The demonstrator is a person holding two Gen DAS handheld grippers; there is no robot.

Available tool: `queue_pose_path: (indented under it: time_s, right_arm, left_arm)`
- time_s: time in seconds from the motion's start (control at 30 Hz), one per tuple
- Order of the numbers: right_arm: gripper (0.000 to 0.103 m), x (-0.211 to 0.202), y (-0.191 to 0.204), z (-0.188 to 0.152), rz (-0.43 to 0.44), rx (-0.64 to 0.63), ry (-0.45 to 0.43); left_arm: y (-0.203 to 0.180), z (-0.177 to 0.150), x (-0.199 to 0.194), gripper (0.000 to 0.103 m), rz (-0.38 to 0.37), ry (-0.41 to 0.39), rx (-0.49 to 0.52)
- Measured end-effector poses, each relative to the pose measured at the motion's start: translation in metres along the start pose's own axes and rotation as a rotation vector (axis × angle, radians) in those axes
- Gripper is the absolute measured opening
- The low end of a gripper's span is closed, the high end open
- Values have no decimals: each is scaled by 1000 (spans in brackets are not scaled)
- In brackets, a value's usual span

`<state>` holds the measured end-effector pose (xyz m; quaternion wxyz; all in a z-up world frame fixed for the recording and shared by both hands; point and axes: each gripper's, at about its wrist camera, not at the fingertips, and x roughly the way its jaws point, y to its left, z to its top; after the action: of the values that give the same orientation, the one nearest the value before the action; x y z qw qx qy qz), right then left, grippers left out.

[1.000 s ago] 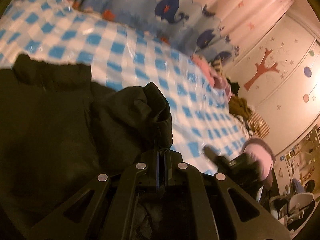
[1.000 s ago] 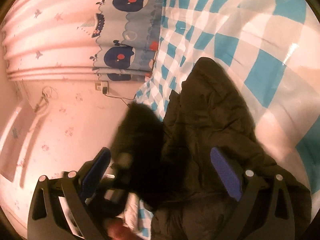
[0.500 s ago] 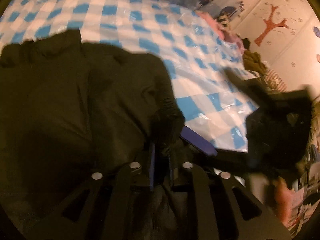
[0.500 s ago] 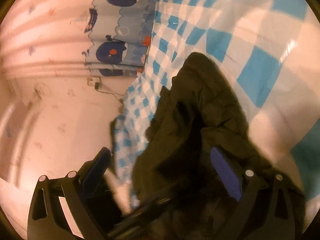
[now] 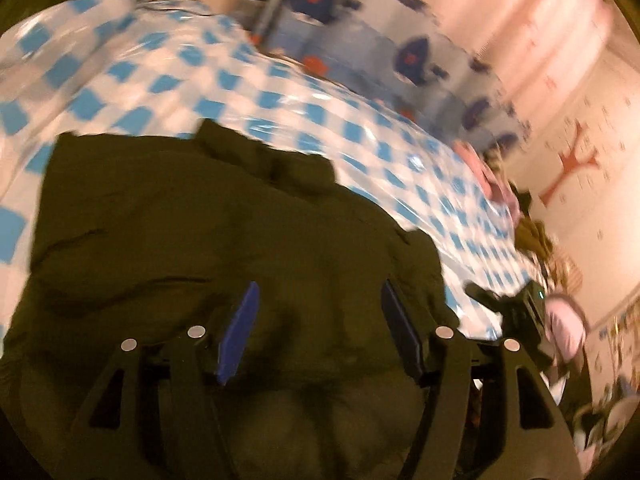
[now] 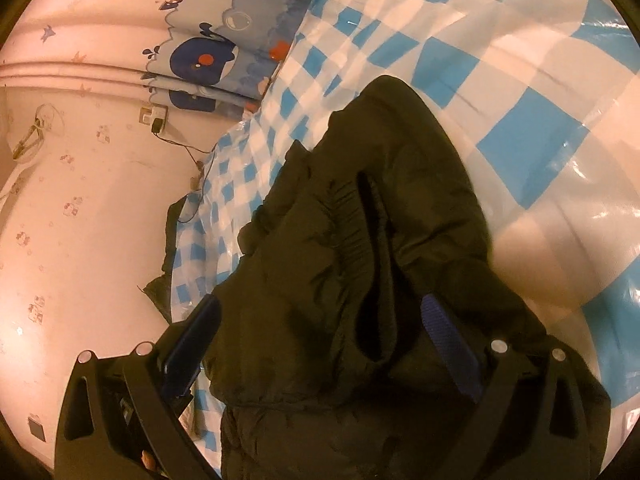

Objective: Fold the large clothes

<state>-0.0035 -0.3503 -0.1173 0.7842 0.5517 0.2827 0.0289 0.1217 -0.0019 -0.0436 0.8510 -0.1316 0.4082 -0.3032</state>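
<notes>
Jacket (image 5: 208, 240): lies flat on my checkered sheet (image 5: 168, 80), sleeve laid across.
Left gripper (image 5: 318, 332): jaws just opening, empty, fold released.
Right gripper (image 6: 320, 344): spread, gripping nothing.

jacket (image 5: 224, 240): black | sheet (image 5: 168, 76): blue-and-white checks | curtain (image 6: 208, 32): light blue, navy whales | gripper pads (image 5: 240, 332): blue

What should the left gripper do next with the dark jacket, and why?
Probably lower the left gripper and close on a fresh edge of the dark jacket: its jaws have just been opening and now stand apart, gripping nothing, while the jacket lies bunched on the checked sheet.
</notes>
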Motion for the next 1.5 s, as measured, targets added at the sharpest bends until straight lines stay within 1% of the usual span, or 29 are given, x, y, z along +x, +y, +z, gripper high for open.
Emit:
queue_pose_path:
  time_s: [0.03, 0.1, 0.13, 0.17, 0.2, 0.23, 0.27, 0.37, 0.47, 0.5, 0.57, 0.63, 0.7, 0.8, 0.83, 0.87, 0.9, 0.93, 0.97, 1.0, 1.03, 1.07, 1.1, 1.17, 1.23, 1.3, 1.33, 1.4, 1.5]
  right_arm:
    - [96, 1, 2, 0, -7, -22, 4]
    - [81, 4, 8, -2, -32, -63, 7]
    - [57, 7, 11, -4, -55, -88, 14]
    - [43, 10, 12, -5, -65, -102, 24]
    - [35, 12, 12, -6, -61, -116, 24]
    - [20, 14, 13, -7, -62, -125, 27]
    - [18, 14, 16, -8, -65, -145, 19]
    - [14, -2, 42, -12, -60, -271, -78]
    - [13, -30, 67, -15, -85, -379, -215]
    - [13, -37, 69, -15, -98, -386, -250]
    - [13, -44, 61, -10, -123, -360, -272]
    - [13, -38, 43, -5, -164, -306, -249]
    - [13, -22, 23, 0, -215, -252, -185]
    - [13, 2, 1, 1, -288, -200, -86]
    - [16, 2, -2, 2, -292, -193, -78]
    - [23, -3, -2, 2, -301, -184, -99]
    - [25, -13, -1, 2, -319, -186, -135]
    - [32, -21, 3, 3, -338, -196, -173]
    - [46, -34, 10, 2, -378, -216, -247]
    - [53, -46, 21, 1, -396, -252, -328]
    - [58, -54, 34, -3, -380, -310, -388]
    - [61, -55, 44, -8, -366, -361, -411]
    - [63, -51, 64, -15, -345, -455, -414]
    - [68, -29, 88, -28, -353, -591, -358]
    - [68, 6, 91, -36, -415, -649, -242]
    - [68, 39, 72, -37, -503, -615, -122]
    - [68, 55, 52, -33, -520, -566, -56]
    - [67, 64, 35, -29, -516, -503, -10]
    - [67, 54, 35, -28, -519, -487, -16]
  left_arm:
    - [12, 0, -1, 61, 6, -11, -28]
    - [28, 0, 0, 61, 29, -27, -70]
    - [37, 0, 1, 61, 40, -36, -94]
    - [42, -2, 2, 61, 41, -44, -109]
    - [49, -3, 3, 61, 44, -54, -130]
    - [55, -3, 4, 61, 49, -64, -149]
    - [59, -3, 5, 62, 50, -72, -162]
    - [70, -2, 4, 62, 45, -92, -200]
    - [76, 3, 0, 63, 52, -112, -209]
    - [78, 5, -2, 66, 55, -123, -213]
    - [83, 6, -4, 72, 70, -137, -228]
    - [89, 6, 0, 73, 88, -126, -249]
    - [98, 5, 16, 73, 121, -71, -263]
    - [103, 0, 36, 73, 180, -10, -222]
    - [104, -2, 38, 73, 194, 0, -210]
    - [102, -1, 39, 73, 205, 8, -203]
    - [100, 0, 37, 73, 204, 6, -208]
    - [100, 3, 33, 74, 194, -2, -218]
    - [99, 6, 27, 74, 174, -22, -227]
    - [98, 8, 21, 74, 156, -49, -229]
    - [96, 11, 13, 75, 141, -85, -227]
    - [95, 12, 8, 77, 138, -107, -224]
    - [95, 14, 4, 80, 139, -124, -220]
    - [98, 15, 6, 80, 143, -118, -220]
    - [105, 13, 16, 80, 168, -81, -241]
    - [114, 9, 29, 80, 188, -36, -257]
    - [118, 6, 35, 80, 195, -17, -252]
    - [118, 0, 45, 80, 213, 7, -214]
    - [107, -2, 53, 80, 284, 28, -164]
